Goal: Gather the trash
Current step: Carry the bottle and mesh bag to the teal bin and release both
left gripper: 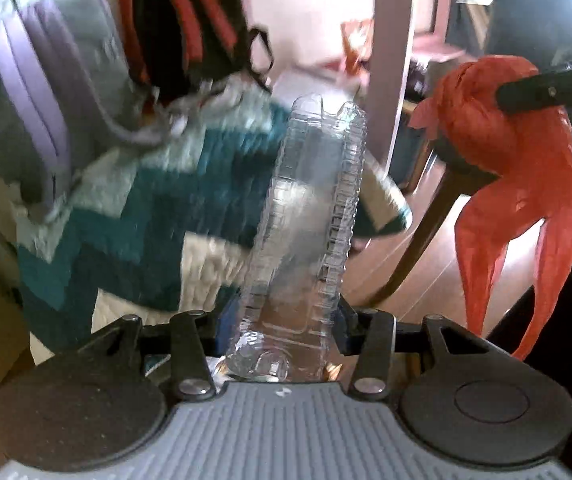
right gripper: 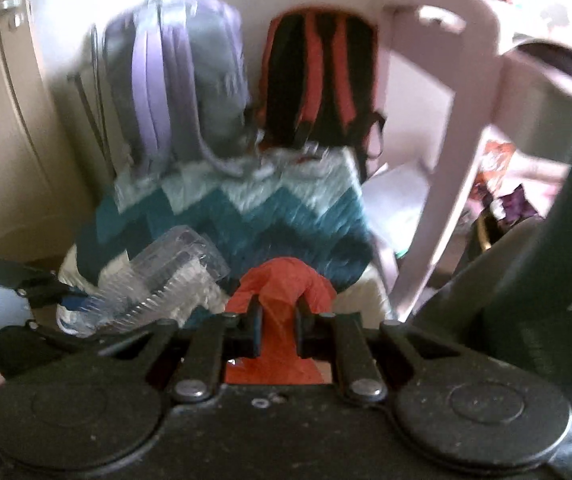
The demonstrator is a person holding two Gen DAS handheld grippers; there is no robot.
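My left gripper (left gripper: 286, 330) is shut on a crushed clear plastic bottle (left gripper: 309, 216), which sticks out forward between the fingers. The bottle also shows in the right wrist view (right gripper: 166, 280) at lower left, held by the left gripper (right gripper: 62, 296). My right gripper (right gripper: 278, 320) is shut on an orange plastic bag (right gripper: 284, 280). In the left wrist view the orange bag (left gripper: 525, 184) hangs at the right from the right gripper (left gripper: 509, 92). Both views are blurred.
A teal and white zigzag blanket (right gripper: 246, 216) lies ahead. A purple-grey backpack (right gripper: 174, 80) and a black-red backpack (right gripper: 317, 76) lean on the wall behind it. A pink chair (right gripper: 445, 120) stands to the right, over wooden floor (left gripper: 425, 264).
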